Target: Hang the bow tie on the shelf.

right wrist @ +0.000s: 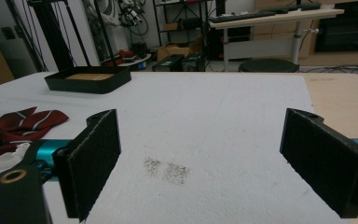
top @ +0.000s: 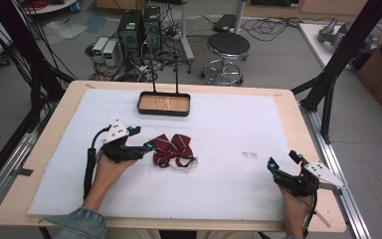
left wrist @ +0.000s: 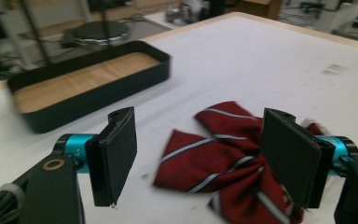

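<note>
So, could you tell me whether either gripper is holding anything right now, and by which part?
Nothing is held. The left gripper has its jaws open around the red striped bow tie without pressing on it; the right gripper is open over the bare white sheet.

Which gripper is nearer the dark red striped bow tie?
Left. The left gripper is at the dark red striped bow tie, open jaws reaching its edge; the right gripper sits apart near the table's right edge, jaws open.

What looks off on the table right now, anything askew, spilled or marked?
Two small things. The red striped bow tie lies crumpled, its loops uneven, a white strap trailing out at its edge. A faint grey smudge marks the white mat right of it. The black tray sits square.
</note>
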`<state>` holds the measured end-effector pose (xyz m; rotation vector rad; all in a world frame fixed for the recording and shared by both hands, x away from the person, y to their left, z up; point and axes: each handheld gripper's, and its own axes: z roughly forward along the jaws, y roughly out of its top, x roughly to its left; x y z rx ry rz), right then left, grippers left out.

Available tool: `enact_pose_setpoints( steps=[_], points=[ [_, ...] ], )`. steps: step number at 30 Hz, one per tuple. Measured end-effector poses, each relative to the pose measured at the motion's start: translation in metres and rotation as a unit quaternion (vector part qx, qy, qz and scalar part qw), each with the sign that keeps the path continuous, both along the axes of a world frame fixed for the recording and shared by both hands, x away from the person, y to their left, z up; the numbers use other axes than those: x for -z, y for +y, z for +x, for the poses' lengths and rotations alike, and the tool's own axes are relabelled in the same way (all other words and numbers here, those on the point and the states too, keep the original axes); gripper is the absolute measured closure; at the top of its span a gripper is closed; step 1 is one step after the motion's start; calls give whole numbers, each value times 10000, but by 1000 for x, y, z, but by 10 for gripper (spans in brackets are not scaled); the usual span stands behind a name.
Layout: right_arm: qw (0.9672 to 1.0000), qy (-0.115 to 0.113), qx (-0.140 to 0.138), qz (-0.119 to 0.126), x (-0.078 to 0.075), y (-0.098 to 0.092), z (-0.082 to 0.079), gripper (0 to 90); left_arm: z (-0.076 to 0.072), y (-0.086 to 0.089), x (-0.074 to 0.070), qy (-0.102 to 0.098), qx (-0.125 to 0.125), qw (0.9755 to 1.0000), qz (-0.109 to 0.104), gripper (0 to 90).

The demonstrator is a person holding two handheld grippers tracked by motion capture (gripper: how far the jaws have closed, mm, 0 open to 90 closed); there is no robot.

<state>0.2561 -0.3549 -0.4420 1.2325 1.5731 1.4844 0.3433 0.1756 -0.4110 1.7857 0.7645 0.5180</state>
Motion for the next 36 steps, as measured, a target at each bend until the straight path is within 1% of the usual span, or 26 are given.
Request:
enact_pose_setpoints(
  steps=[1, 2, 3, 4, 5, 6, 7, 9, 11, 12, 15, 17, 18, 19, 20, 21, 24, 25, 26, 27, 29, 30, 31, 32, 33, 36],
  points=[
    [10000, -4, -4, -17, 0, 0, 0, 112, 4, -13, 3, 74, 258, 9996, 36, 291],
    [10000, 3, 1, -20, 0, 0, 0, 112, 6, -21, 5, 95, 389, 9991, 120, 316],
    [10000, -5, 5, -12, 0, 0, 0, 112, 6, -21, 5, 95, 389, 9991, 120, 339],
    [10000, -2, 0, -17, 0, 0, 0, 112, 9, -34, 10, 181, 606, 9976, 284, 355],
    [10000, 0, 3, 2, 0, 0, 0, 112, 9, -34, 10, 181, 606, 9976, 284, 366],
    [10000, 0, 6, 0, 0, 0, 0, 112, 13, -46, 16, 335, 781, 9957, 363, 384],
    [10000, 0, 6, 0, 0, 0, 0, 112, 13, -46, 16, 335, 781, 9957, 363, 401],
    [10000, -12, -2, 3, 0, -1, 0, 112, 18, -58, 24, 484, 963, 9923, 606, 429],
    [10000, -11, 9, 9, 0, -1, 0, 112, 20, -63, 27, 574, 1050, 9899, 765, 457],
    [10000, -10, 5, 11, 0, -1, 0, 112, 20, -63, 27, 574, 1050, 9899, 765, 464],
    [10000, -9, 1, 12, 0, -1, 0, 112, 21, -69, 31, 674, 1187, 9864, 916, 492],
    [10000, -11, 0, 18, 0, -1, 0, 112, 23, -73, 35, 755, 1265, 9825, 1138, 519],
    [10000, -4, 7, 19, 0, -1, 0, 112, 23, -74, 37, 769, 1286, 9813, 1204, 548],
    [10000, -11, 8, 8, 0, -1, 0, 112, 23, -74, 37, 769, 1286, 9813, 1204, 568],
    [10000, -8, 15, 13, 0, -1, 0, 112, 22, -77, 39, 801, 1352, 9784, 1343, 606],
    [10000, -8, 15, 13, 0, -1, 0, 112, 22, -77, 39, 801, 1352, 9784, 1343, 653],
    [10000, -7, 20, 10, 0, -1, 0, 112, 21, -78, 35, 762, 1441, 9752, 1494, 737],
    [10000, -7, 20, 10, 0, -1, 0, 112, 21, -78, 35, 762, 1441, 9752, 1494, 741],
    [10000, -4, 20, 7, 0, -1, 0, 112, 21, -78, 30, 689, 1410, 9775, 1411, 742],
    [10000, -4, 20, 7, 0, -1, 0, 112, 21, -78, 30, 689, 1410, 9775, 1411, 743],
    [10000, 3, 25, 17, 0, -1, 0, 112, 23, -75, 15, 480, 1258, 9830, 1249, 744],
    [10000, 3, 24, 20, 0, -1, 0, 112, 23, -75, 15, 480, 1258, 9830, 1249, 743],
    [10000, 1, 21, 10, 0, -1, 0, 112, 24, -70, 2, 272, 1076, 9879, 1081, 744],
    [10000, 3, 21, 13, 0, -1, 0, 112, 25, -67, -4, 184, 980, 9900, 993, 744],
    [10000, 3, 21, 13, 0, -1, 0, 112, 25, -67, -4, 184, 980, 9900, 993, 745],
    [10000, 1, 13, 25, 0, -1, 0, 112, 30, -58, -22, -67, 641, 9942, 857, 745]
  ],
)
